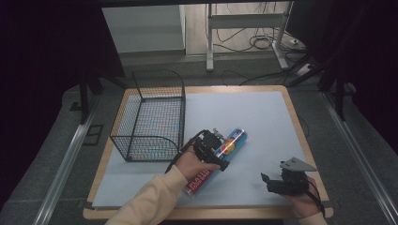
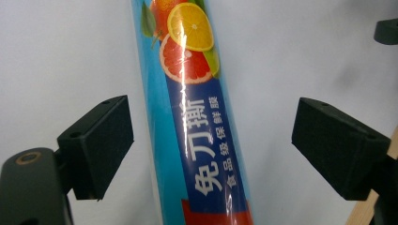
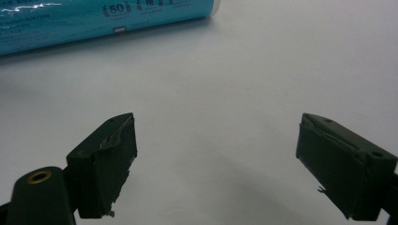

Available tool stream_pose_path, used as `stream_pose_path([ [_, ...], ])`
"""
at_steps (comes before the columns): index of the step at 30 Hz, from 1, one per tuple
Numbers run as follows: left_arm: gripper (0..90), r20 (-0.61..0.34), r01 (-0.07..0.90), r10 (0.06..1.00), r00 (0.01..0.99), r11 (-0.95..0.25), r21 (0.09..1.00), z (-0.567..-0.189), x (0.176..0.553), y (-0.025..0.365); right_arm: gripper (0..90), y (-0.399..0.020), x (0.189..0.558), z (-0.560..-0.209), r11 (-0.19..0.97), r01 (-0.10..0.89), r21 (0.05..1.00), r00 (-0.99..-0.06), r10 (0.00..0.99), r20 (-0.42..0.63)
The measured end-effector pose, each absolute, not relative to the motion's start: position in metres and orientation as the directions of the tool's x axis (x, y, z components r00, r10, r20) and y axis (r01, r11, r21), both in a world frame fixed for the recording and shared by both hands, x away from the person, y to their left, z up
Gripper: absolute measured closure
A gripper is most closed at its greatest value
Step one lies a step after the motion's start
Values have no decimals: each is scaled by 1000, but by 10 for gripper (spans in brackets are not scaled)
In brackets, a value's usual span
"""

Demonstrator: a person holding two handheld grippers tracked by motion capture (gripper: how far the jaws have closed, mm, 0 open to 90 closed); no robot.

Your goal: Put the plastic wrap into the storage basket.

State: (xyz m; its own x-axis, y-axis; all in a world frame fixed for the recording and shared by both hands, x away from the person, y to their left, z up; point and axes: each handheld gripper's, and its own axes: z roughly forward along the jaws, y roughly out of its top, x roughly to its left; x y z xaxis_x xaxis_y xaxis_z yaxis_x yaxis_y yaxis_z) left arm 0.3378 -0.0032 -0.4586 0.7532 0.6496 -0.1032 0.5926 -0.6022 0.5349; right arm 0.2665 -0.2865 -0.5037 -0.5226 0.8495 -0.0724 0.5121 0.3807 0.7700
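Right now the roll [image 1: 217, 159] is lying on its side on the pale blue mat [image 1: 253, 117], slanting from the near edge up toward the middle, just to the right of the wire basket [image 1: 150, 117] that is standing at the mat's left. The left gripper [image 1: 213, 152] is hanging over the roll's middle, and in the left gripper view its jaws are standing wide on either side of the roll [image 2: 197, 117], with clear mat showing between each pad and the wrapper, so nothing is being gripped. The right gripper [image 1: 272, 180] is resting near the mat's front right corner, well apart from the roll, its jaws gaping wide over bare mat, and the roll's teal end [image 3: 103, 18] is showing far off at the top of the right gripper view.
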Motion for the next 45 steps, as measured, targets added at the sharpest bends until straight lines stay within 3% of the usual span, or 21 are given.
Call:
stream_pose_path([
  [33,153,-40,661,694,719,-665,348,-497,358,-30,131,-286,266,-501,373,511,775,-518,852,-68],
  [37,195,-28,673,701,712,-671,312,-504,358,-31,131,-285,266,-502,376,511,773,-520,851,-70],
  [42,293,-51,690,718,695,-645,328,-505,356,-31,131,-286,265,-501,371,510,776,-517,853,-68],
  [45,303,-59,698,723,688,-637,327,-505,358,-30,131,-286,266,-501,375,512,773,-517,853,-72],
])
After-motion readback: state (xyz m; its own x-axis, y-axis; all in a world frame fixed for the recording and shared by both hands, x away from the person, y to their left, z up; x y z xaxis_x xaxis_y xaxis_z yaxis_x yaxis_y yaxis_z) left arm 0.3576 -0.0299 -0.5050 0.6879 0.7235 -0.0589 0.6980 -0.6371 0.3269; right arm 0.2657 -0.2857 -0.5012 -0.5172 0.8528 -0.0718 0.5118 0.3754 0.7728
